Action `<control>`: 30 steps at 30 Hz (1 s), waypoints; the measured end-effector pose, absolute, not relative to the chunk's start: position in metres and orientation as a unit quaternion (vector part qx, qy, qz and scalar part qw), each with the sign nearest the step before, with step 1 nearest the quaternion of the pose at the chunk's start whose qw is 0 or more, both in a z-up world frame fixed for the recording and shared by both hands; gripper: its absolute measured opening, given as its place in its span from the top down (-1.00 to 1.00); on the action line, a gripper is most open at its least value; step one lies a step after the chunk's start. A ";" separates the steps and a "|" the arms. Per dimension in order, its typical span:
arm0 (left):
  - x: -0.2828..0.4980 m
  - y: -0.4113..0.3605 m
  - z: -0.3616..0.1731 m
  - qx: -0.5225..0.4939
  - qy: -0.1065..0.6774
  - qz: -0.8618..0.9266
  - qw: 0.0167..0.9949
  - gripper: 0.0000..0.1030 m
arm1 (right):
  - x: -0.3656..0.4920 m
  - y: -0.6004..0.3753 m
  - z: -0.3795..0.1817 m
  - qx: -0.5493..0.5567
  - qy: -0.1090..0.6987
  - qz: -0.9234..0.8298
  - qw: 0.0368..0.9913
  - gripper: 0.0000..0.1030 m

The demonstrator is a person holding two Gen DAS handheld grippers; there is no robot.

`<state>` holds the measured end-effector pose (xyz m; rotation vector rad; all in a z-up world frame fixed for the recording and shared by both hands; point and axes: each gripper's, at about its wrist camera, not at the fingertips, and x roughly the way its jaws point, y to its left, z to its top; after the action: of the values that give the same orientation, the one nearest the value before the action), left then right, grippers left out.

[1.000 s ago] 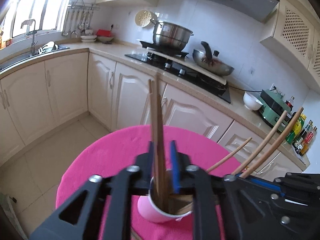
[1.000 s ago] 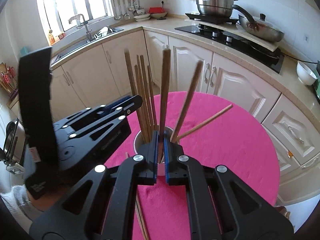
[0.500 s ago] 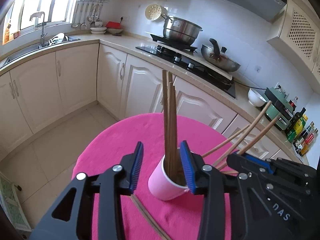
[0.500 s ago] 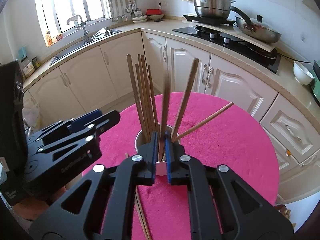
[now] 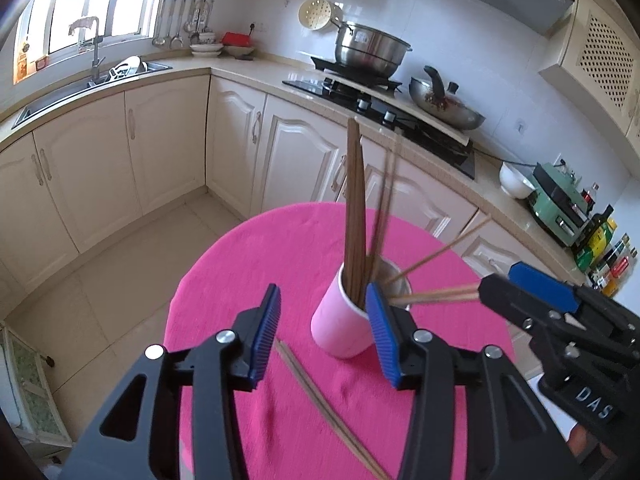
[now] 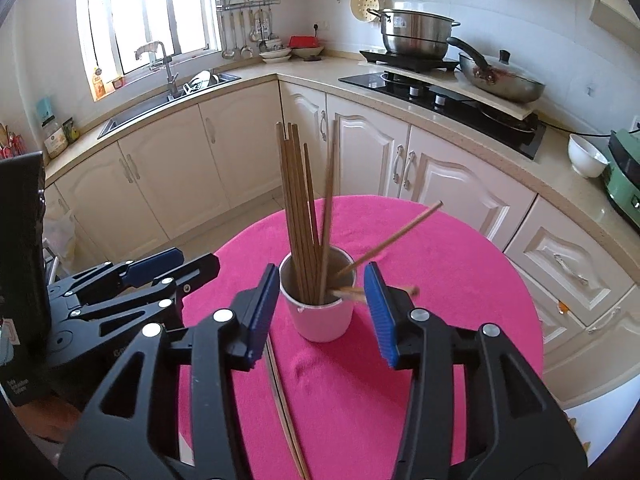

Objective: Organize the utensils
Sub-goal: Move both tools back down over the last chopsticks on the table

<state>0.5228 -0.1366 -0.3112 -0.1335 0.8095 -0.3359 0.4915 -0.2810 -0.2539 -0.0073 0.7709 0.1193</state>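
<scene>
Both the left tongs (image 5: pixel 322 332) and right tongs (image 6: pixel 322 312) are held spread and empty; chopsticks (image 6: pixel 304 216) are stood in the pink cup (image 6: pixel 320 316) at 12 o'clock, a pair (image 6: pixel 286 412) left on the worktop (image 6: pixel 460 280) for collection

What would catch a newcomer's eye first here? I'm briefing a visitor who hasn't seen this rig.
The bright pink tablecloth fills the middle of both views, with a pink cup of chopsticks standing on it. The right gripper is open around the cup; the left gripper is open beside it. Two loose chopsticks lie on the cloth nearer the cameras.
</scene>
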 end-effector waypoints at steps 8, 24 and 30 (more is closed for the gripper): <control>0.510 -0.140 -0.339 -0.045 0.447 -0.153 0.880 0.10 | 0.467 -0.287 -0.275 -0.007 0.399 0.051 0.915 0.14; 0.509 -0.167 -0.451 -0.015 0.623 -0.114 0.774 0.10 | 0.442 -0.305 -0.363 -0.011 0.497 0.069 0.865 0.14; 0.511 -0.179 -0.468 0.011 0.642 -0.091 0.761 0.10 | 0.442 -0.315 -0.381 -0.006 0.516 0.079 0.853 0.12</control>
<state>0.5112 -0.1787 -0.4683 0.0246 1.3974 -0.1981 0.4418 -0.3148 -0.3807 -0.0124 1.0855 0.1672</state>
